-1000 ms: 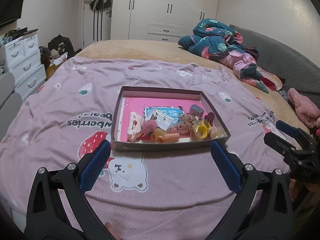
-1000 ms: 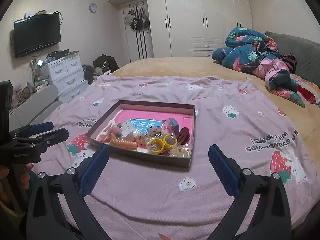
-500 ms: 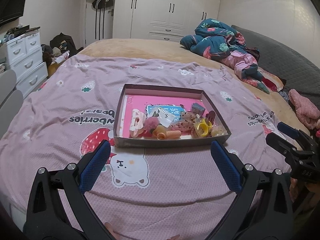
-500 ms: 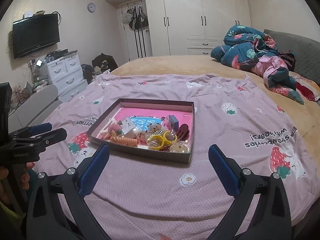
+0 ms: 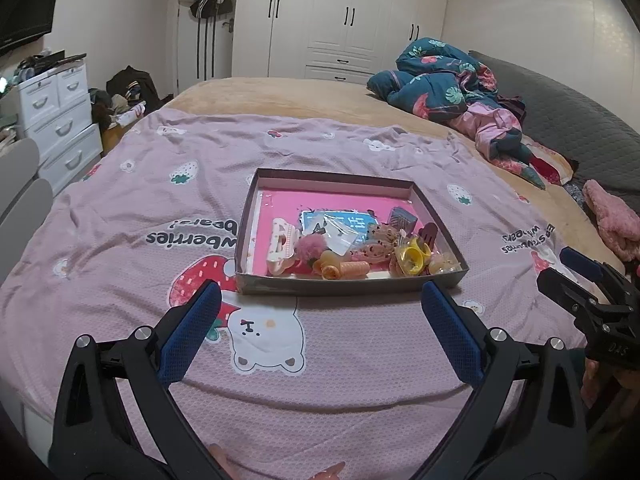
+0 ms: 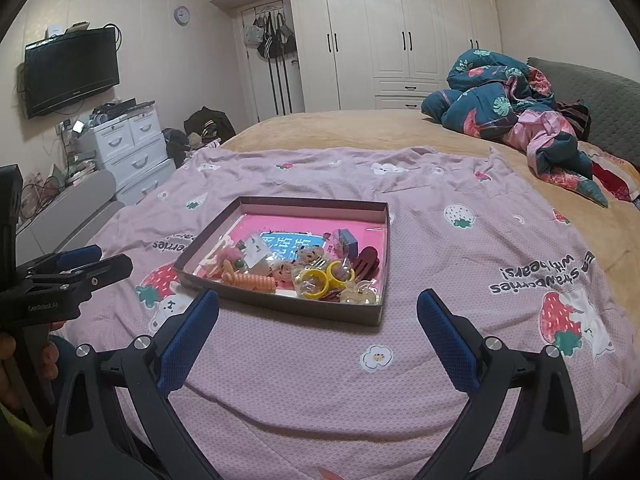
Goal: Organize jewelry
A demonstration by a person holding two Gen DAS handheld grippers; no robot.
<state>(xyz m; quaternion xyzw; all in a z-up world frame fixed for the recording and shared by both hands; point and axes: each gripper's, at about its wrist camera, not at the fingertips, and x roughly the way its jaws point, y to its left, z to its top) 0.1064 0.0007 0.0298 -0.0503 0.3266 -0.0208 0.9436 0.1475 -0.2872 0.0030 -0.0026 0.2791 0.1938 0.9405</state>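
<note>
Left claw (image 5: 320, 300) wide, right claw (image 6: 318, 306) wide, both empty. Risk: tangled trinkets in tray (image 5: 344, 286) snag, lift together.

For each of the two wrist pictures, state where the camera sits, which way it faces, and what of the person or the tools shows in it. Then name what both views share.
Left wrist: sits on the left gripper, faces across the bed at the tray; own open fingers frame it, the right gripper at the right edge.
Right wrist: sits on the right gripper, faces the tray from further right; the left gripper and a hand show at left.
Shared: tray, pink strawberry blanket, white wardrobe.
</note>
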